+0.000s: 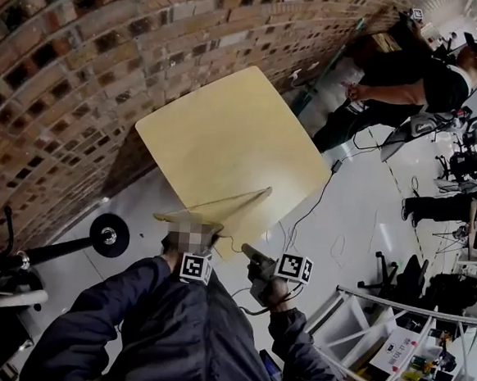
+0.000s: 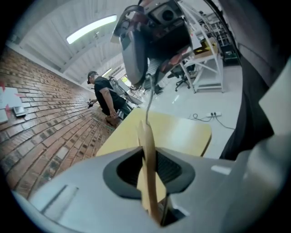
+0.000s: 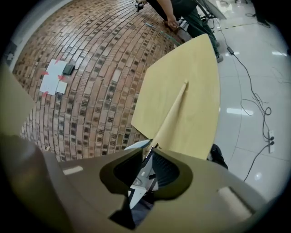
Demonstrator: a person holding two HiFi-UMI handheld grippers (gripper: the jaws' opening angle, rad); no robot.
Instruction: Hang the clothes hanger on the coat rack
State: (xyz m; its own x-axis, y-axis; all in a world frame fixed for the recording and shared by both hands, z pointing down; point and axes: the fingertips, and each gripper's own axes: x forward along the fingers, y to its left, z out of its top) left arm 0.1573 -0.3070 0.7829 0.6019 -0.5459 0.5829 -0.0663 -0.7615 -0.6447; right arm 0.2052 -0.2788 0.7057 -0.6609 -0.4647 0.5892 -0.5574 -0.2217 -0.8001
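Observation:
A wooden clothes hanger point(image 1: 221, 202) hangs in the air over the near edge of a yellow table point(image 1: 228, 119). My left gripper point(image 1: 185, 225) is shut on its wooden body point(image 2: 146, 141), seen edge-on between the pads. The metal hook point(image 2: 148, 98) rises toward my right gripper point(image 2: 145, 76). In the right gripper view, one wooden arm point(image 3: 173, 113) runs forward from the right gripper point(image 3: 148, 170), whose jaws stand a little apart around the hook end. A black pole on a round base point(image 1: 109, 235), the coat rack, stands at the lower left.
A brick wall point(image 1: 76, 66) runs along the left, behind the table. A person in black point(image 1: 411, 84) stands at the upper right. A white shelf frame point(image 1: 359, 335) fills the lower right. Cables point(image 1: 320, 192) lie on the pale floor.

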